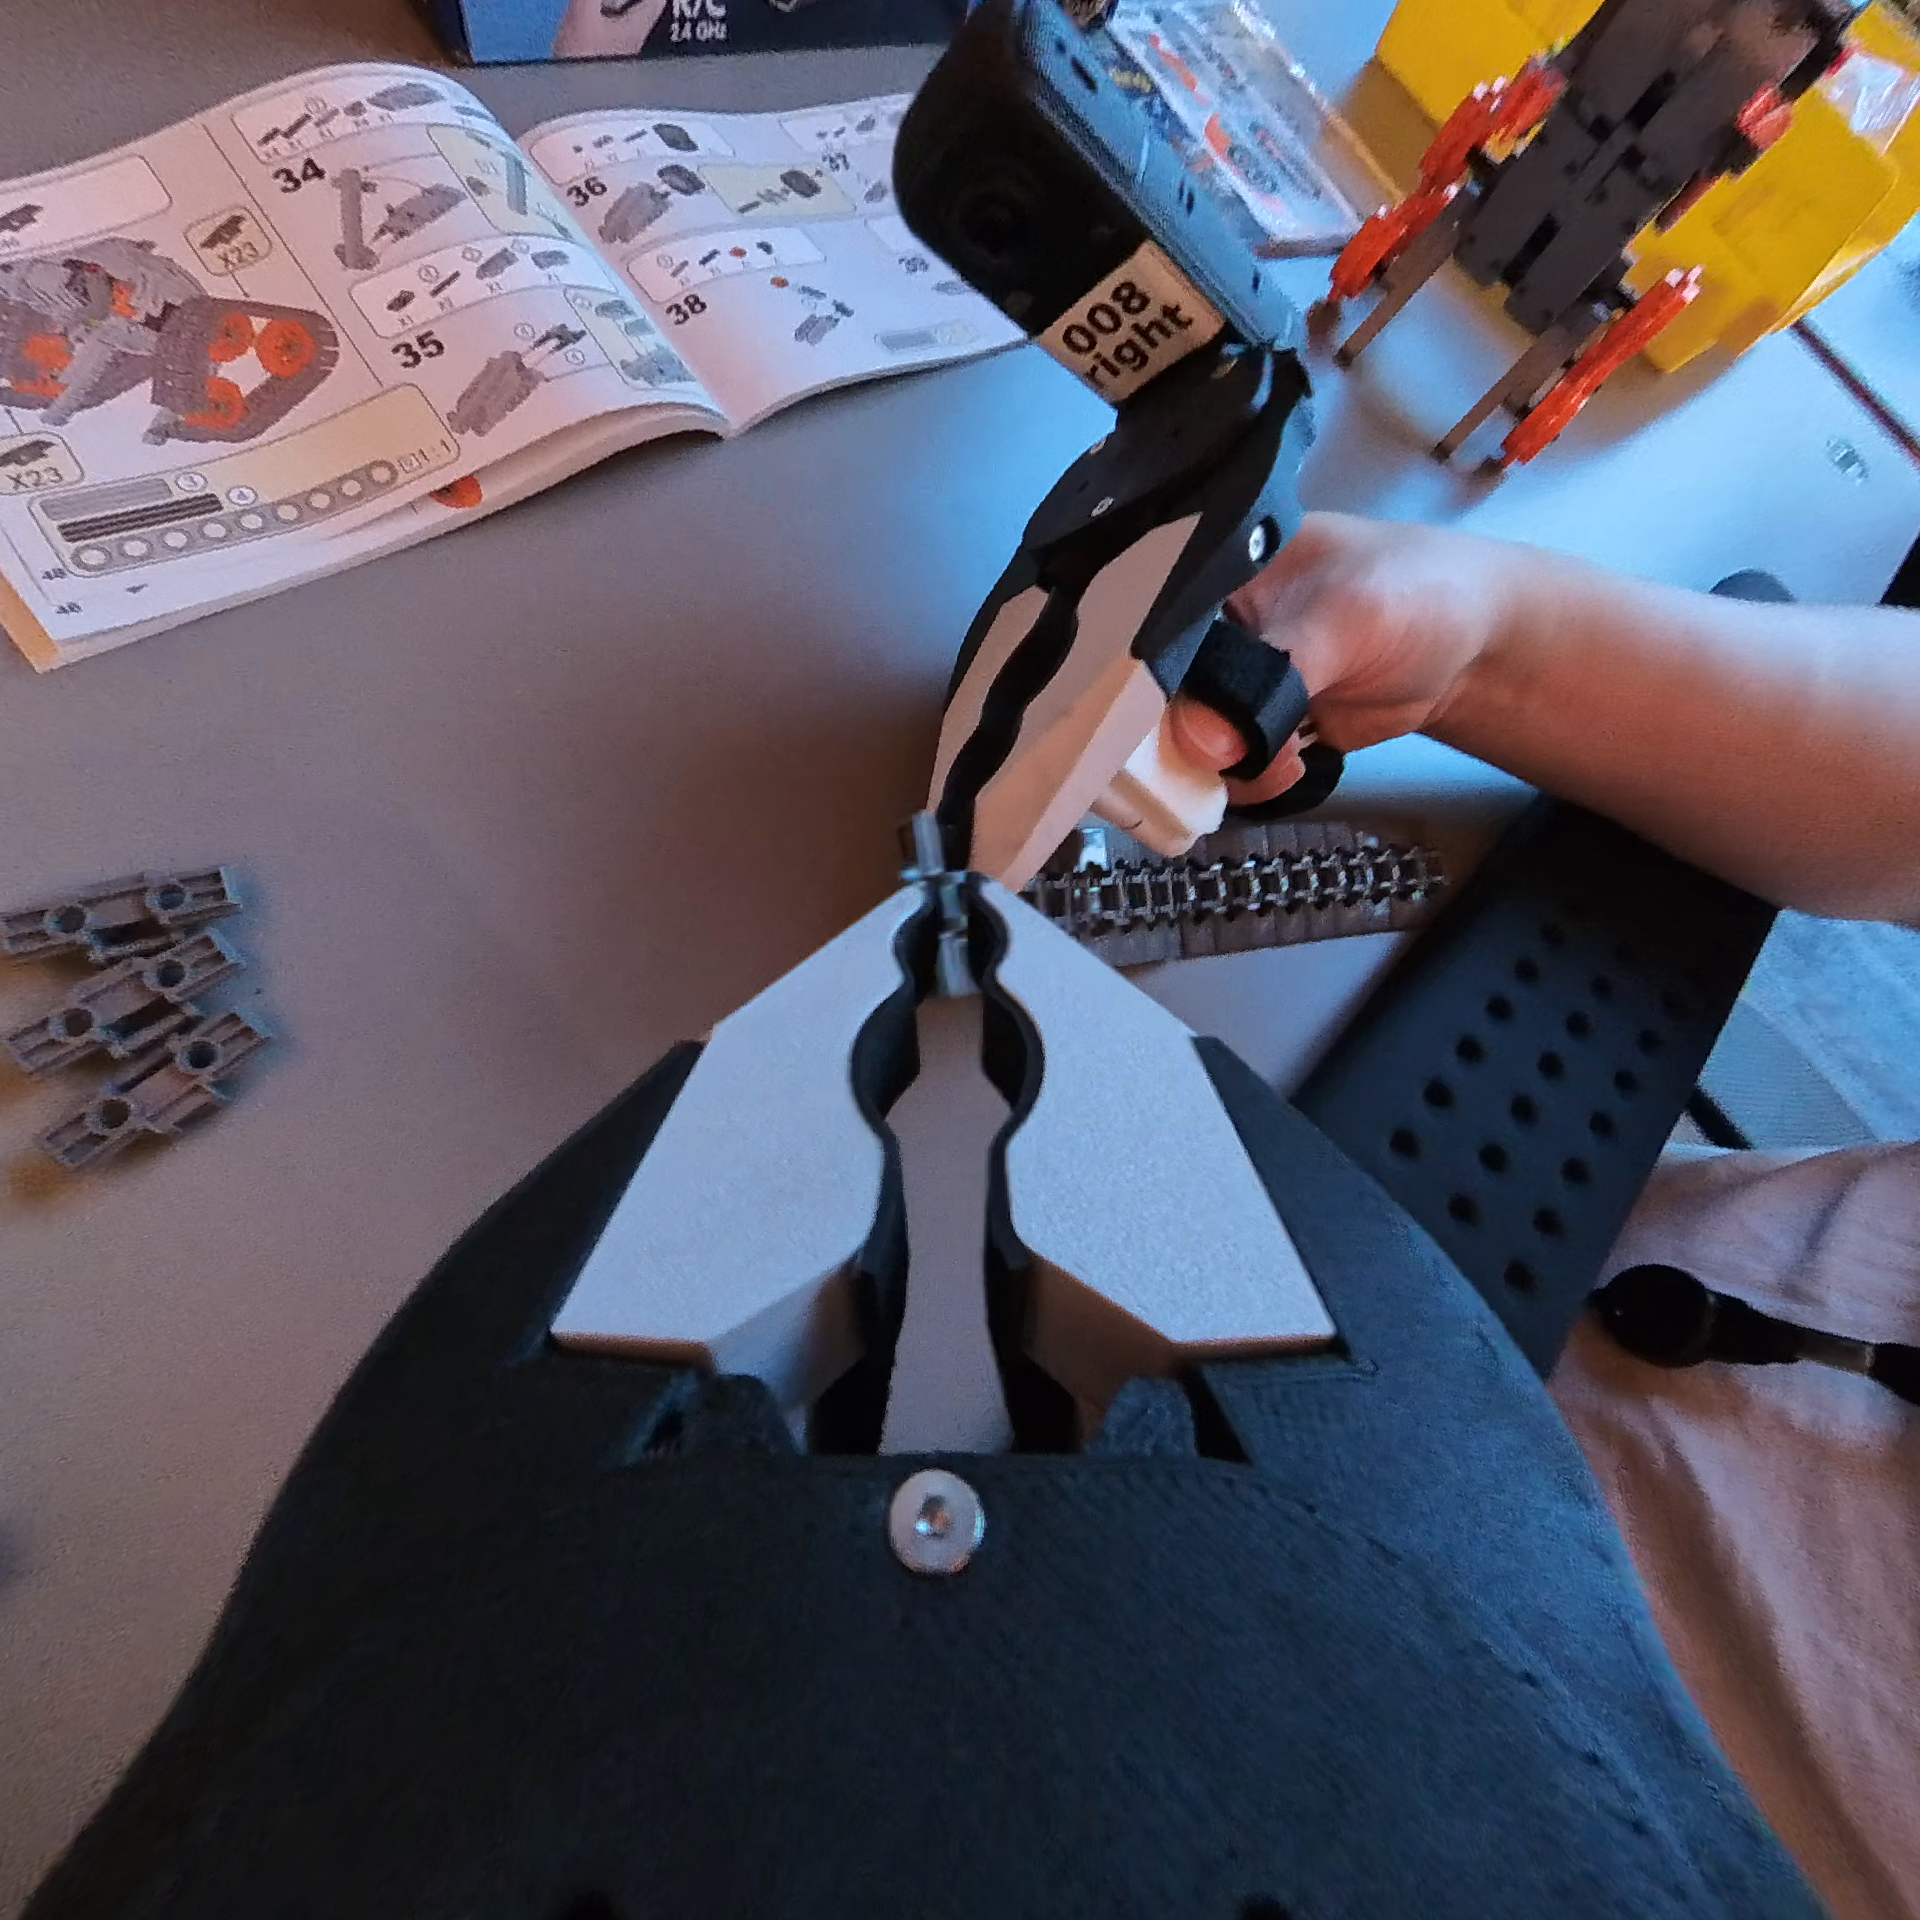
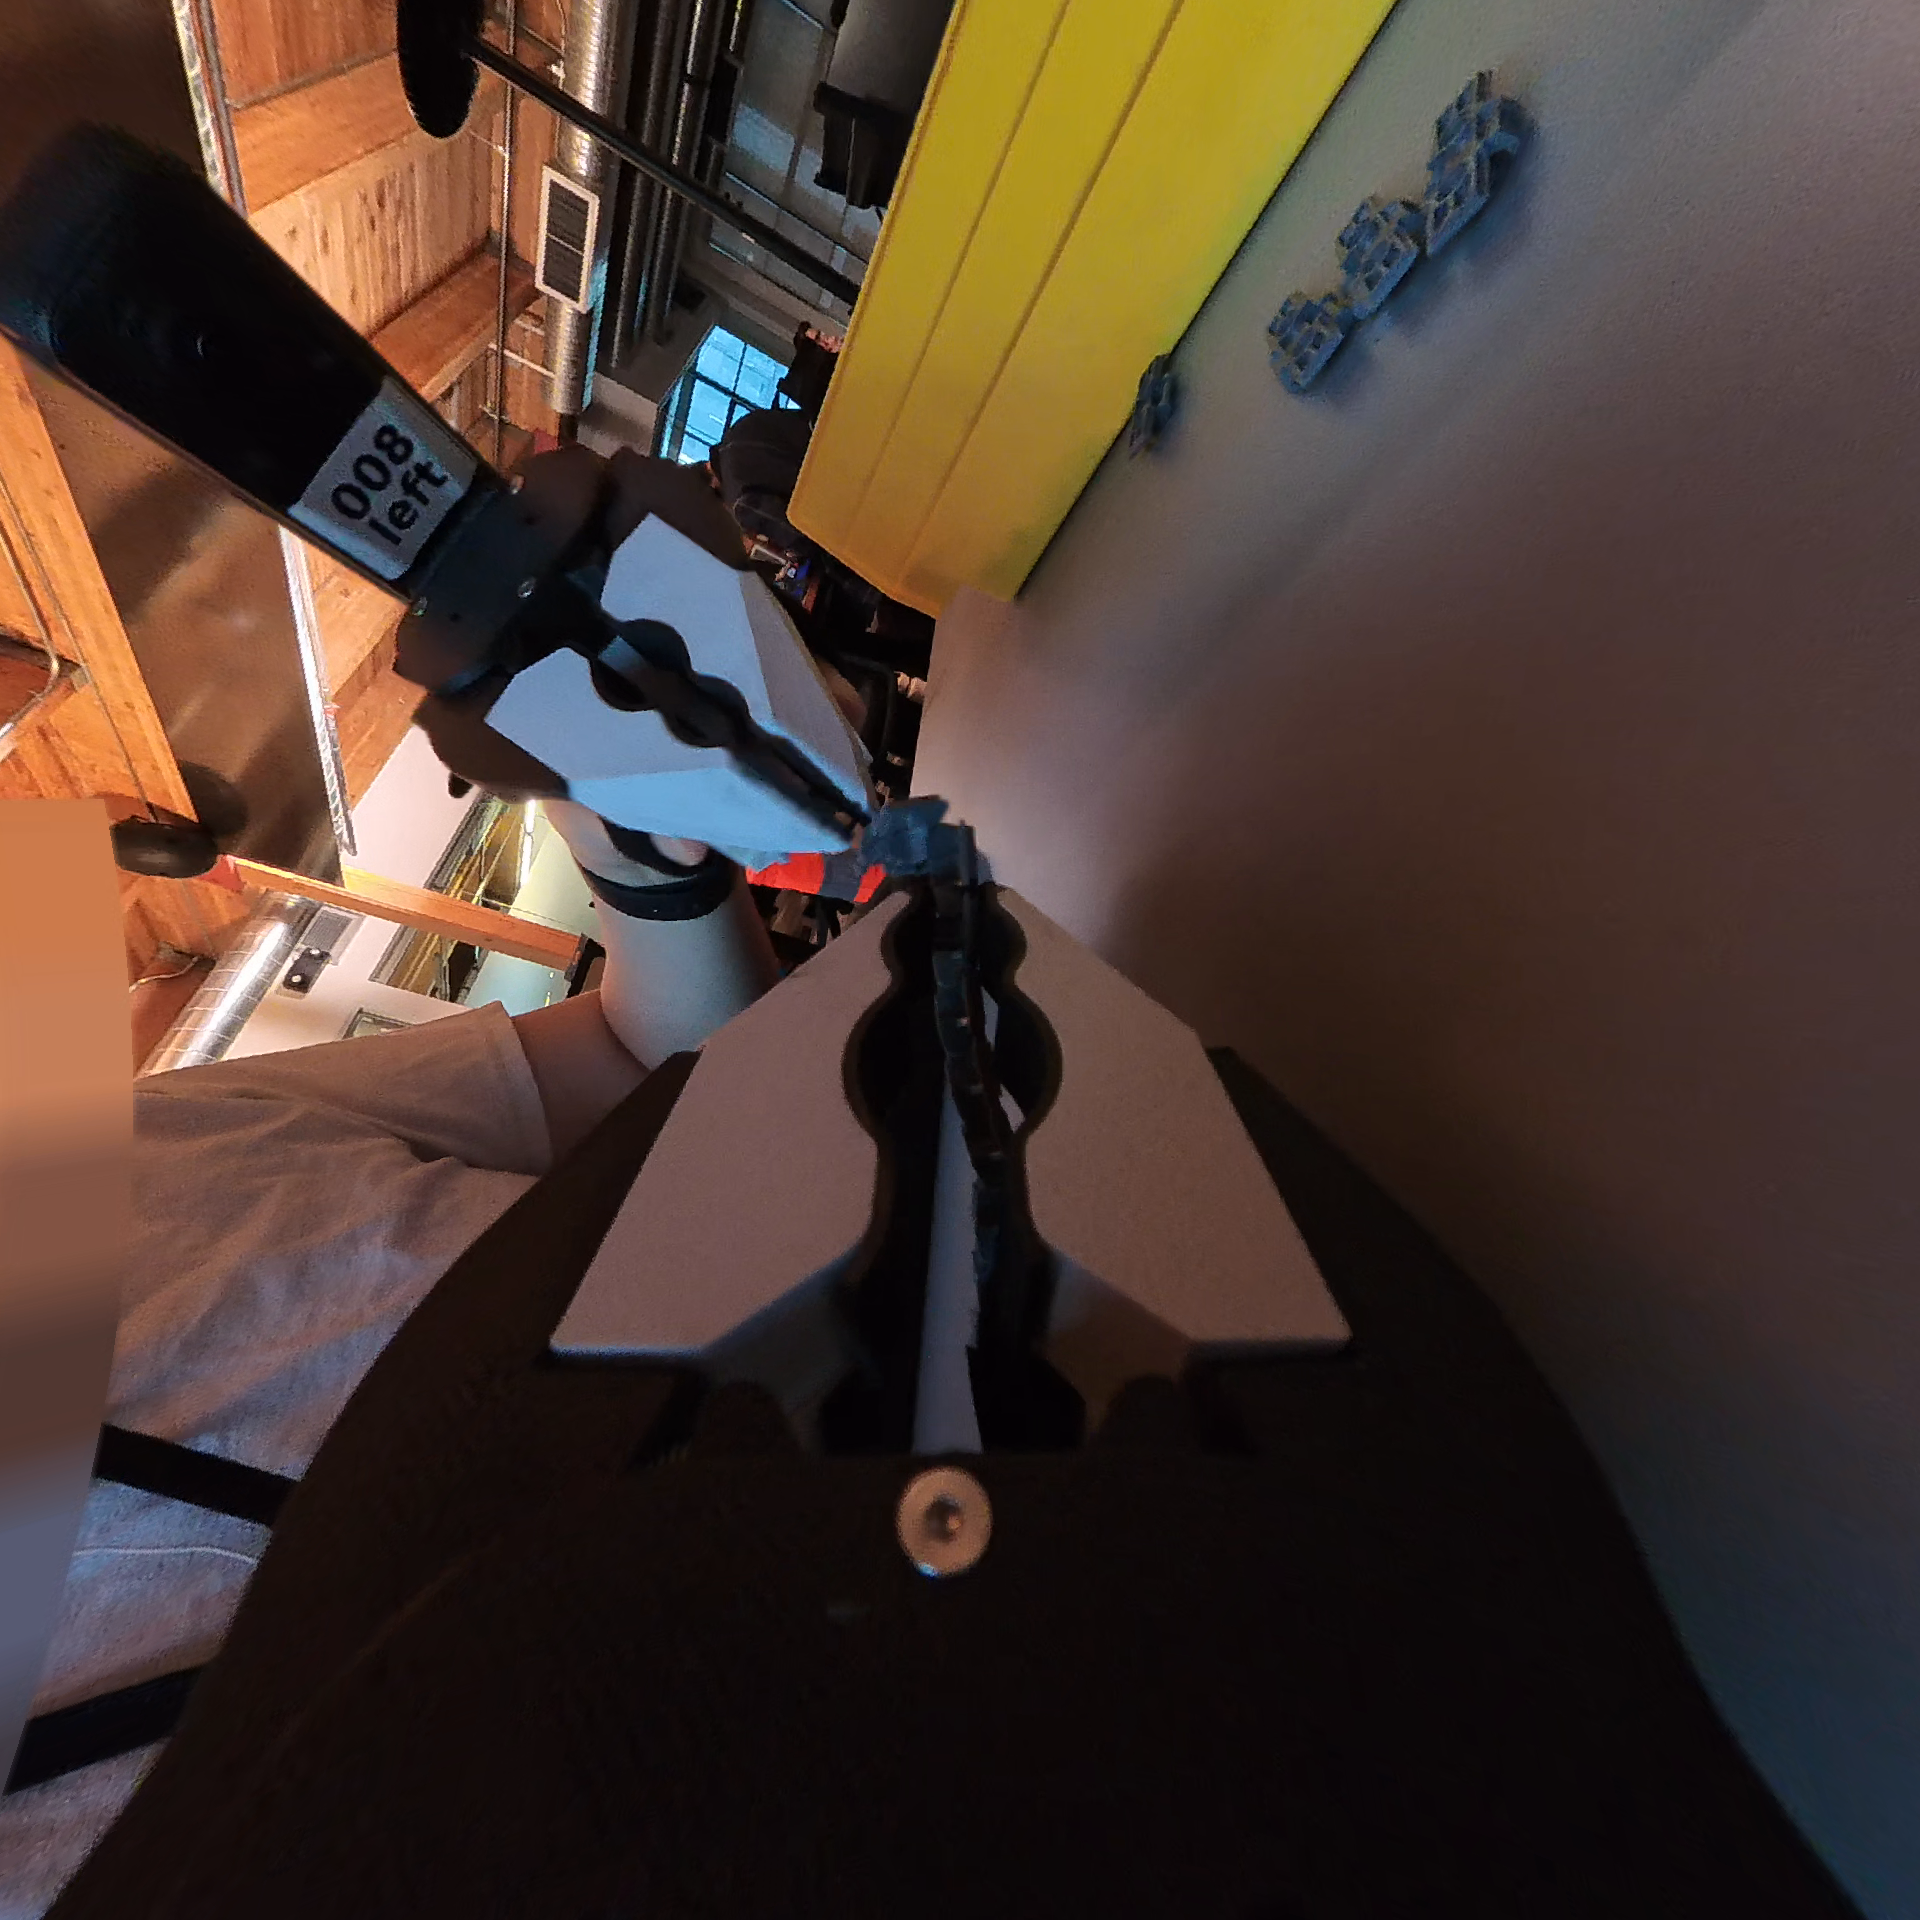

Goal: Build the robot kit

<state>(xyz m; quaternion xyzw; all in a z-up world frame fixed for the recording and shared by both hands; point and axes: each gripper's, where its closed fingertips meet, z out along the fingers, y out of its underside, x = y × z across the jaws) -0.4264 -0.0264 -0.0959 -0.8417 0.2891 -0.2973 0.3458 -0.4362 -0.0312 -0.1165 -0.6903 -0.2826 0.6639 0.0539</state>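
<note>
The left gripper (image 1: 951, 914) is closed on a small grey link (image 1: 954, 961), pinched at the very tips of its white fingers (image 1: 769, 1143). The right gripper (image 1: 951, 842) comes in from above and meets it tip to tip; a hand (image 1: 1351, 644) holds its handle. In the right wrist view the right gripper (image 2: 961, 904) is clamped on a dark track strip (image 2: 971, 1060) that runs back between its fingers, and the strip's end touches the grey link (image 2: 904, 831) held by the left gripper (image 2: 857, 816) just above the table edge. On the grey table (image 1: 623, 779), an open instruction booklet (image 1: 416, 312) lies at the far left, with a blue box (image 1: 675, 26) beyond it. A cluster of loose grey links (image 1: 125, 1008) sits at the left, well apart from the grippers. Another track length (image 1: 1247, 894) lies on the table just behind the gripper tips. At the far right stands a partly built model (image 1: 1558, 229) in dark grey with orange wheels, beside a yellow bin (image 1: 1787, 208). A black perforated chair part (image 1: 1538, 1081) shows below the table edge at the right.
</note>
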